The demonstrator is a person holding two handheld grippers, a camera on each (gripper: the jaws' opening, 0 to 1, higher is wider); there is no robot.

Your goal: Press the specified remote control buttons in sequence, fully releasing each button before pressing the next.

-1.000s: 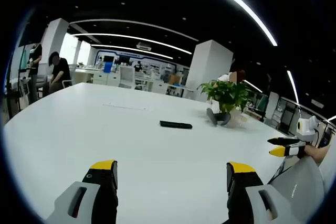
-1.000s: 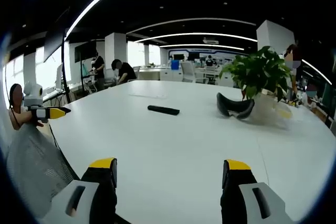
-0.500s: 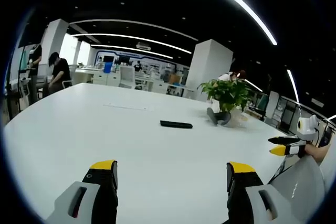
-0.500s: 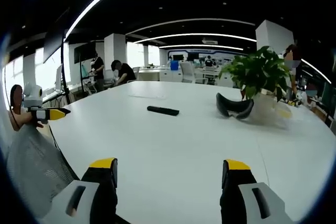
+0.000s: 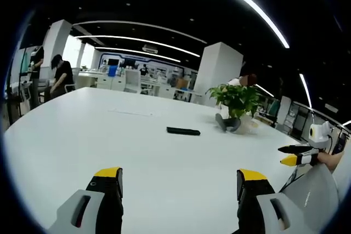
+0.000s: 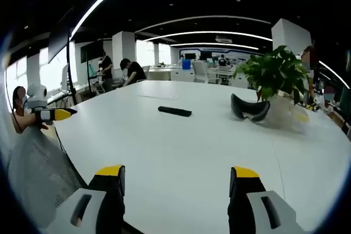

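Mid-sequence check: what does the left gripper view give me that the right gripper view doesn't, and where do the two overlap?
Left gripper view: the right gripper at its right edge, fingers apart, off the table's edge.

Right gripper view: the left gripper at its left edge, also off the table.

Both: the black remote lying untouched on the white table, far from either gripper, with the potted plant and a dark curved object beside it, and people seated in the background.

- Looked like an open-plan office.
- Large white meeting table [image 5: 82,135] with a potted plant [image 6: 274,80].
- Desks and office chairs [image 5: 131,78] behind, people [image 6: 133,70] seated, white pillars [image 5: 218,69], strip ceiling lights [image 6: 208,34].
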